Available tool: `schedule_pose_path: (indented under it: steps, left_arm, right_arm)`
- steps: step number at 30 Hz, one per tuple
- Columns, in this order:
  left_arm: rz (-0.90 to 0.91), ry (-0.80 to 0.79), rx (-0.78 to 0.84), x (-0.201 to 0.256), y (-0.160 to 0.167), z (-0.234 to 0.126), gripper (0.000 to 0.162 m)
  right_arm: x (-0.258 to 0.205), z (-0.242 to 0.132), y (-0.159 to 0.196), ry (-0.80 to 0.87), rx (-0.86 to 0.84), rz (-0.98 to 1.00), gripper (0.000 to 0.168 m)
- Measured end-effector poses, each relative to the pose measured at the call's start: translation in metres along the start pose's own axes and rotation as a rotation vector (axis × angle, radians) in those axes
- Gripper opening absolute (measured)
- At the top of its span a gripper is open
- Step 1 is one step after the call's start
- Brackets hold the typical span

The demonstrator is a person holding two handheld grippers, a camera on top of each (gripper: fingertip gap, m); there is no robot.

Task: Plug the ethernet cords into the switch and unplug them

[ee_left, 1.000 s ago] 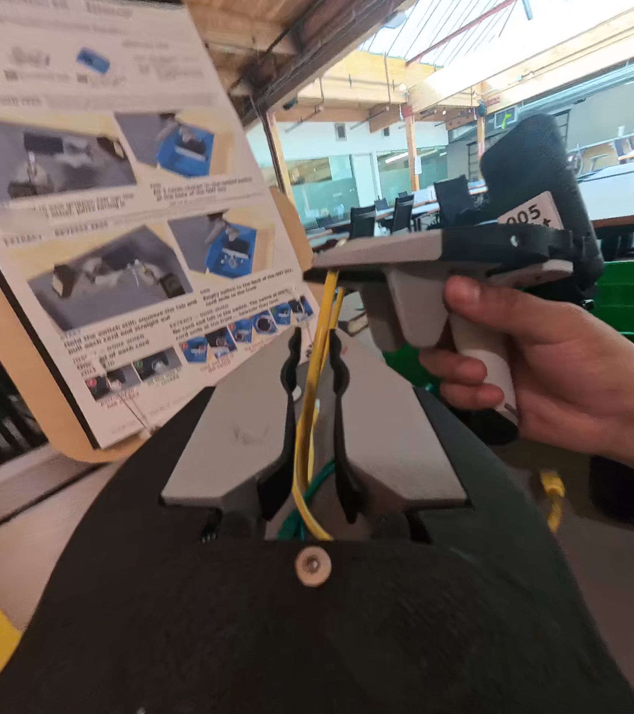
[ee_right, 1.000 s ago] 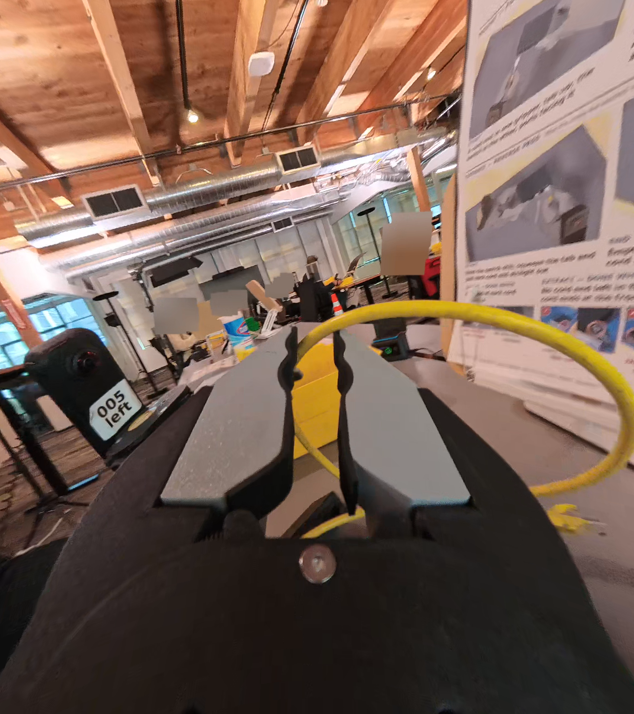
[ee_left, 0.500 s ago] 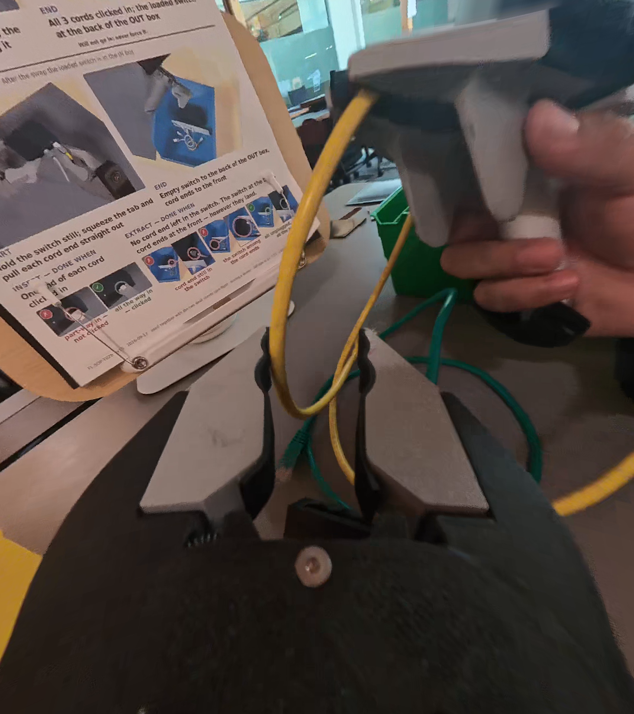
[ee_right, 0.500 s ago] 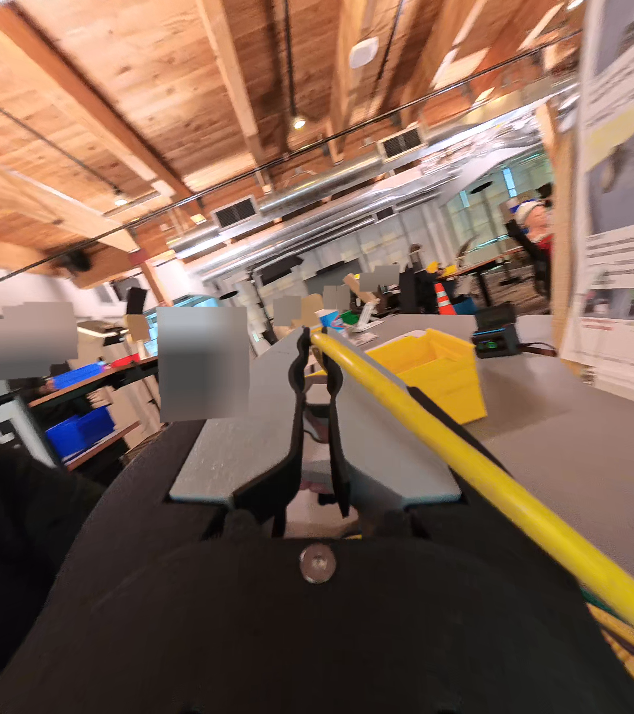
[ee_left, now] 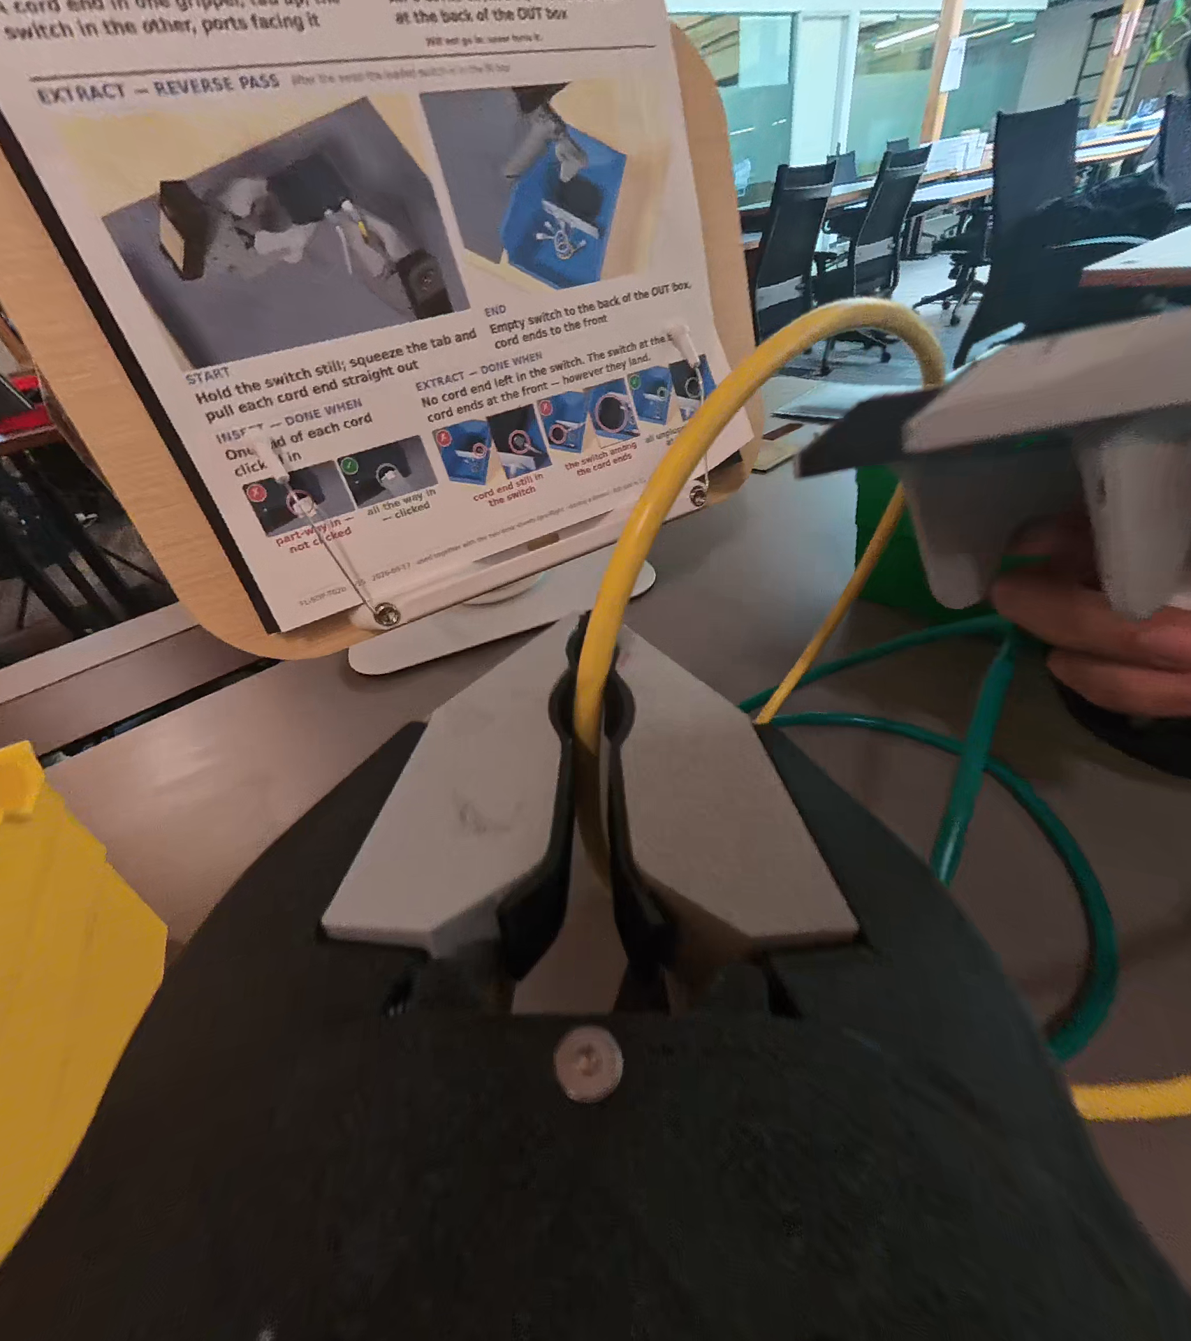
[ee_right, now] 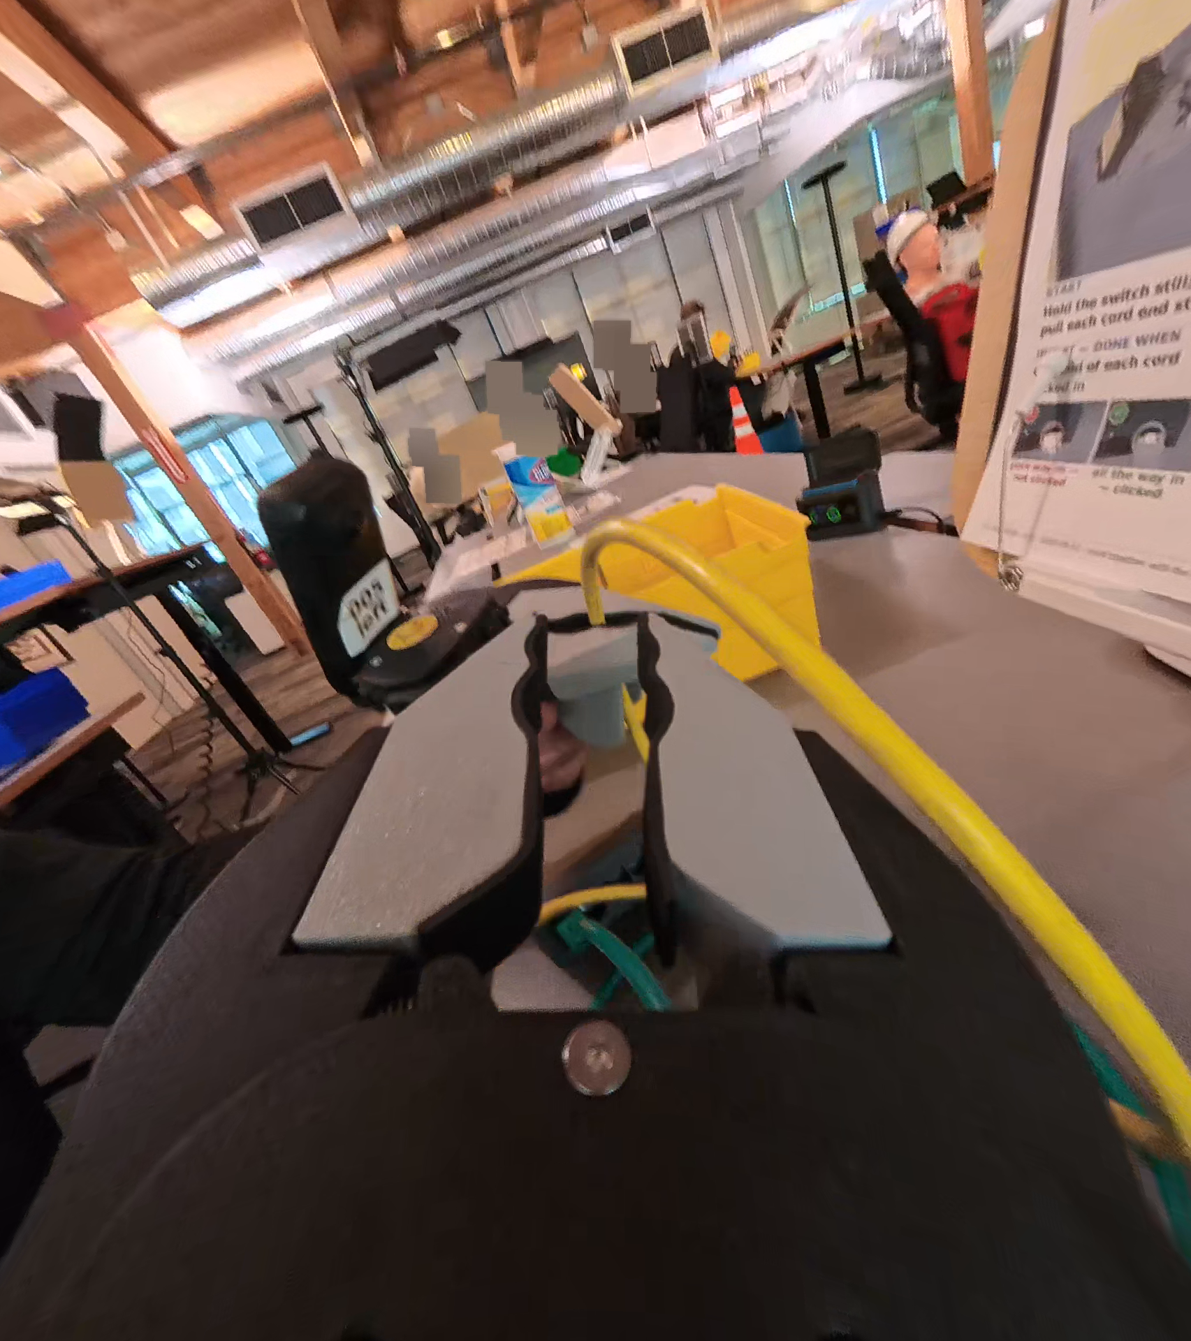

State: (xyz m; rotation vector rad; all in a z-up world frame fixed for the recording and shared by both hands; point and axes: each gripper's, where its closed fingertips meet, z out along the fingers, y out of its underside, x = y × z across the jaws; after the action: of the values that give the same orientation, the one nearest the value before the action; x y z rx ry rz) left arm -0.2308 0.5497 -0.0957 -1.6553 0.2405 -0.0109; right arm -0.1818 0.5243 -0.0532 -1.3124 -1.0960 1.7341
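On my left wrist view the left gripper (ee_left: pixel 588 657) sat in the middle of the frame, its two grey fingers (ee_left: pixel 476 791) pressed together on the yellow ethernet cord (ee_left: pixel 657 501), which was pinched between the pads near the tips. From there the cord arched up and to the right toward the right gripper (ee_left: pixel 1013 406), held by a hand (ee_left: pixel 1151 638) at the right edge of the frame; I could not make out where the cord ended behind it. A green cord (ee_left: pixel 970 769) lay looped on the grey table (ee_left: pixel 251 762) at the right, and another stretch of yellow cord crossed the table low on the right. A yellow bin (ee_left: pixel 19 943) stood at the left edge, a green bin (ee_left: pixel 882 551) behind the right gripper, and an instruction board (ee_left: pixel 374 290) on a white stand filled the upper left.

On my right wrist view the right gripper (ee_right: pixel 592 653) stood parted with a clear gap and nothing clamped between its fingers; the yellow cord (ee_right: pixel 890 769) ran past its right side, over the right finger and down toward the lower right. Through the gap I saw the left gripper's grey handle and bits of green cord (ee_right: pixel 621 965) lower down. I could not find the switch in either view.
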Motion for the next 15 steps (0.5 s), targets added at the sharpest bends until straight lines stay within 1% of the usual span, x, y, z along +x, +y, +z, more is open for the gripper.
schedule_pose_path:
  steps: [5,7,11,15]
  left_arm:
    - [-0.052,-0.04,-0.033,-0.015,0.011,0.002,0.0]
    - [-0.074,-0.045,-0.036,-0.019,0.013,0.002,0.0]
    - [-0.065,-0.033,-0.028,-0.016,0.012,0.002,0.0]
    - [-0.087,0.057,0.007,0.004,0.004,0.003,0.0]
  right_arm:
    - [0.01,0.003,0.025,0.068,-0.152,-0.088,0.03]
    - [0.006,0.004,0.028,0.057,-0.166,-0.111,0.034]
    - [-0.003,0.004,0.02,0.026,-0.096,-0.121,0.037]
    - [0.008,0.008,0.035,0.082,-0.182,-0.135,0.04]
